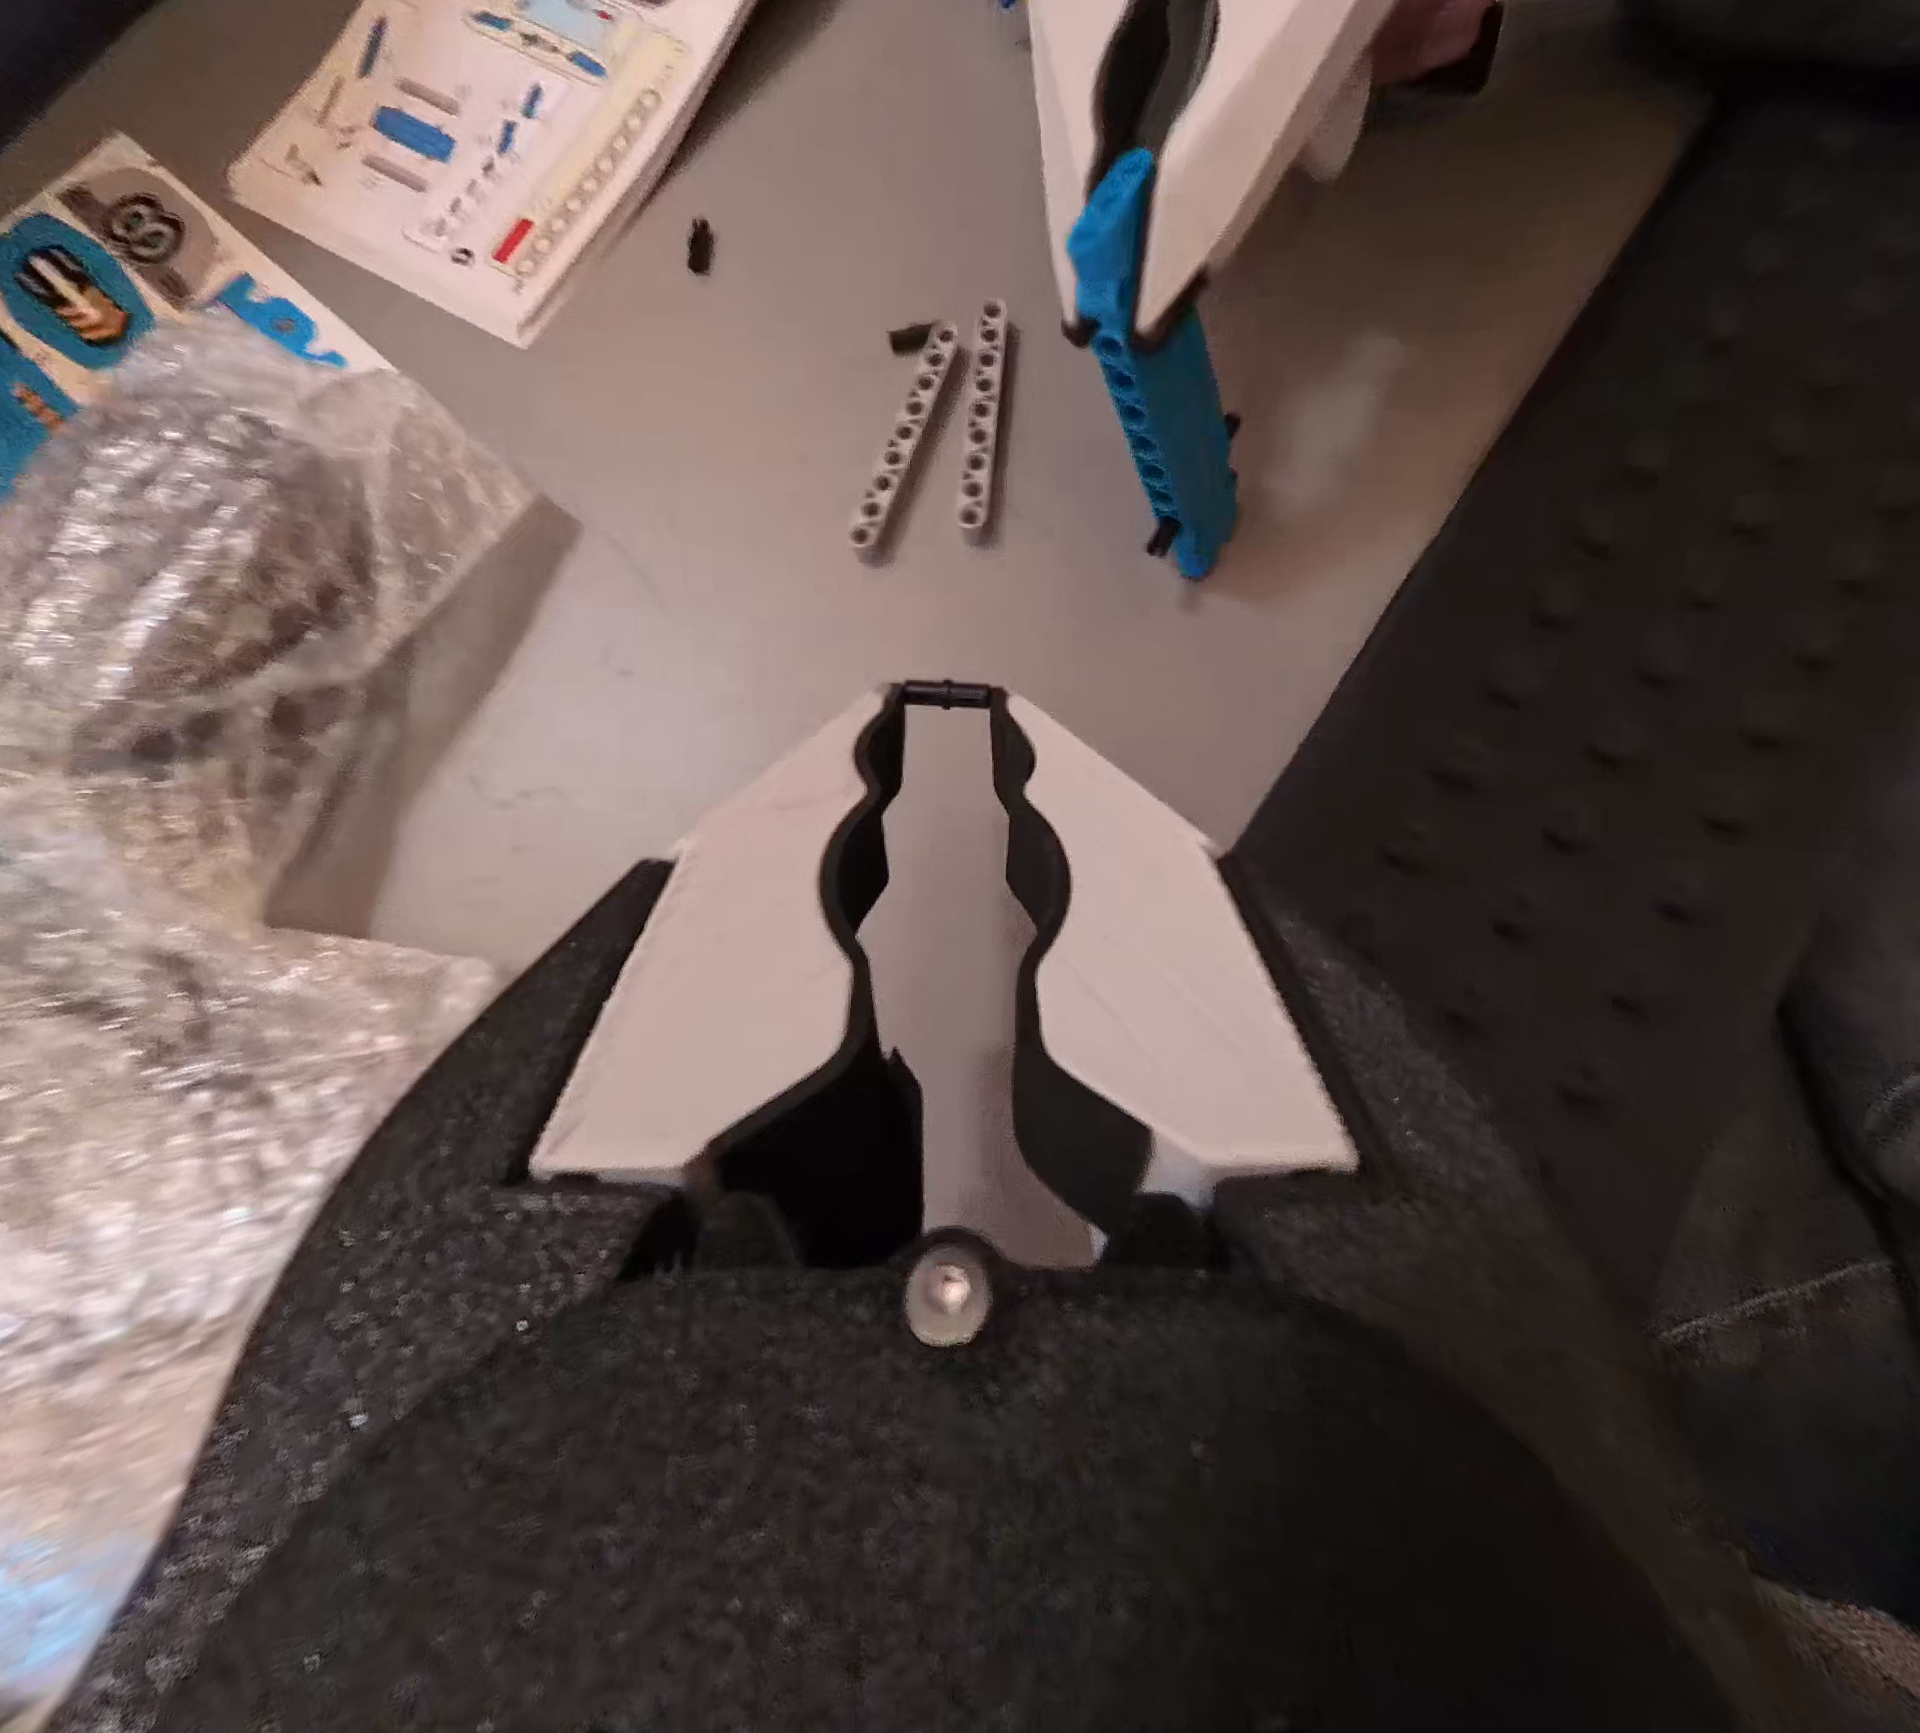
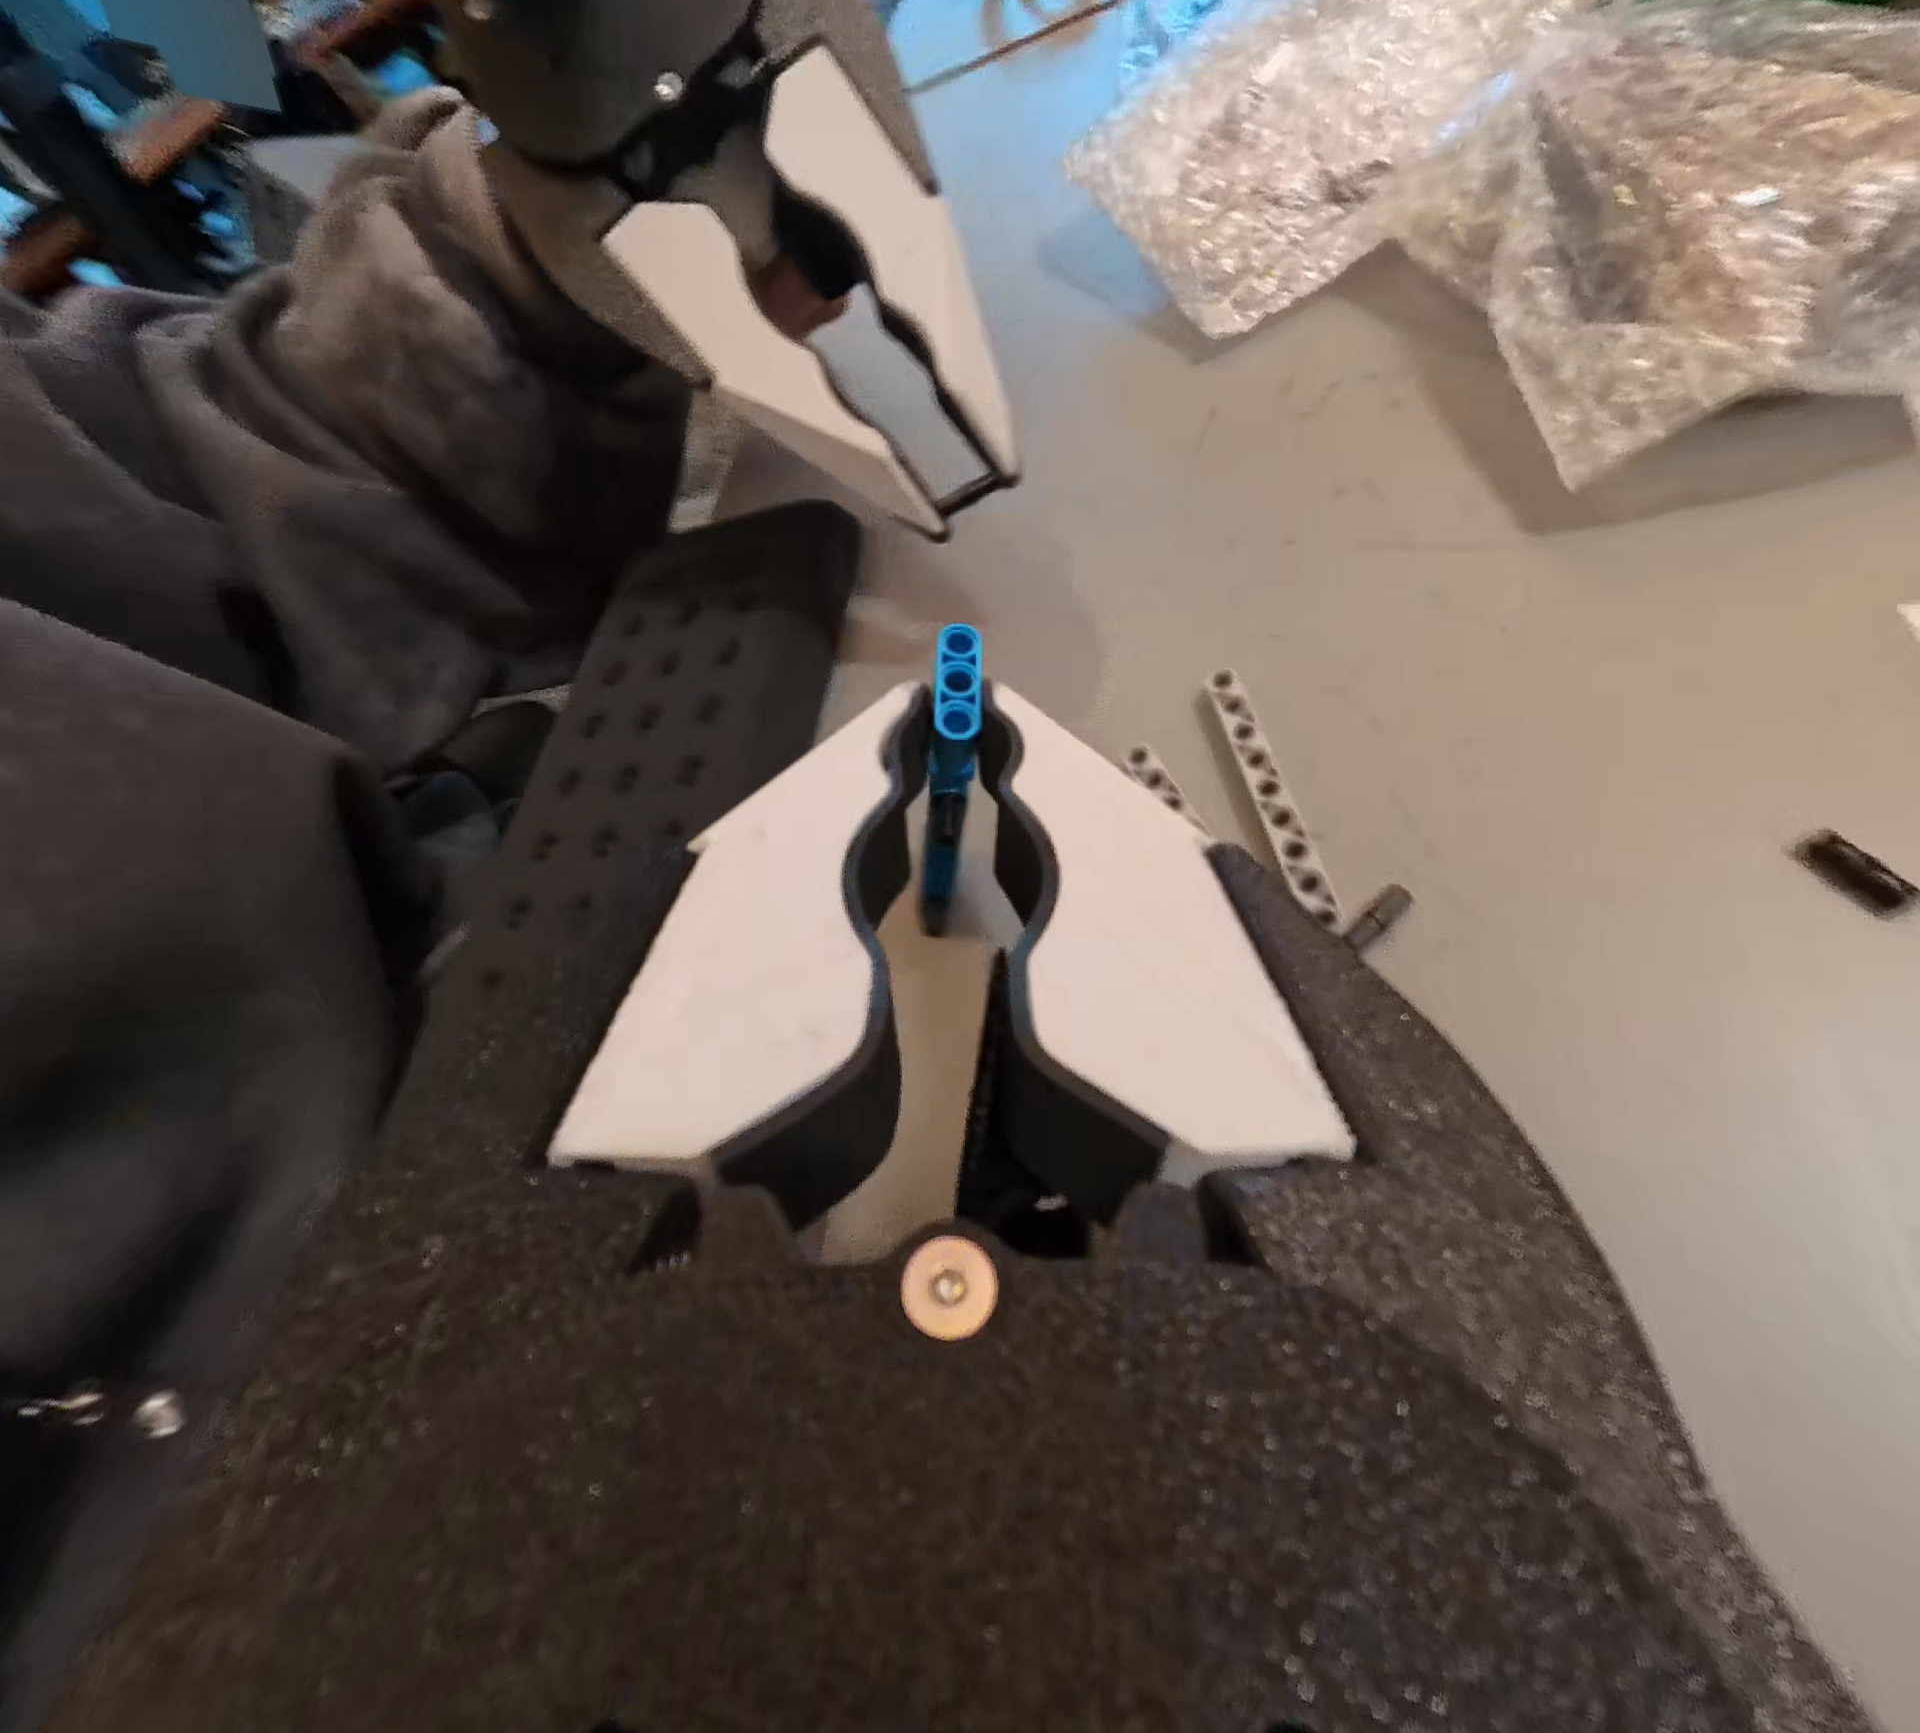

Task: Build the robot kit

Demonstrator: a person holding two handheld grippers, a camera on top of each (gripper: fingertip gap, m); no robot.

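Note:
My left gripper [image 1: 948, 696] is shut on a small black pin [image 1: 943, 696], held crosswise between its tips above the grey table [image 1: 727, 457]. It also shows in the right wrist view [image 2: 977, 499]. My right gripper [image 2: 956, 707] is shut on a blue holed beam [image 2: 956, 681], held on edge with its end sticking out past the tips. In the left wrist view the right gripper [image 1: 1117, 327] holds the blue beam [image 1: 1164, 426] tilted down, with black pins along its sides. Two light grey holed beams [image 1: 935, 436] lie on the table between the grippers.
An open instruction booklet [image 1: 520, 62] and a sticker sheet [image 1: 94, 281] lie at the far left. Clear plastic bags of parts [image 1: 177, 644] [image 2: 1507, 156] sit beside them. Loose black pins [image 1: 701, 244] [image 2: 1855, 868] lie on the table. A black perforated mat [image 1: 1621, 644] edges the table. The tips of one gripper are about 7 cm away from the tips of the other.

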